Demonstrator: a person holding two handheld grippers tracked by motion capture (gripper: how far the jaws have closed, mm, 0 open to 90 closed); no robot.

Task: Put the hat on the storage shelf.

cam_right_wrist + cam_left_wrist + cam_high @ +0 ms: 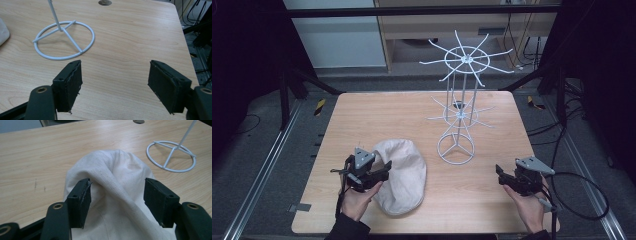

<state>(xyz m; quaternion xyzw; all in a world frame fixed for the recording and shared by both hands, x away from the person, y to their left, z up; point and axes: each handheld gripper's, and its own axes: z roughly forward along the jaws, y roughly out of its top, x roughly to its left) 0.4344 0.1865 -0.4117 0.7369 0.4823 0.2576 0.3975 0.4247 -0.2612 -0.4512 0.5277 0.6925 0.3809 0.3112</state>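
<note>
Jaws of the left gripper (116,197) stand wide astride a raised fold of the cream cap (401,175), apparently positioned to pinch it. Right gripper (115,85) gapes empty at four o'clock of the white wire rack (457,120) on the bench (377,115).

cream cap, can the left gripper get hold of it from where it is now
Probably yes. The left gripper stands open astride a raised fold of the cream cap, with cloth between the jaws and nothing blocking it; the wire rack stands clear to the side.
</note>
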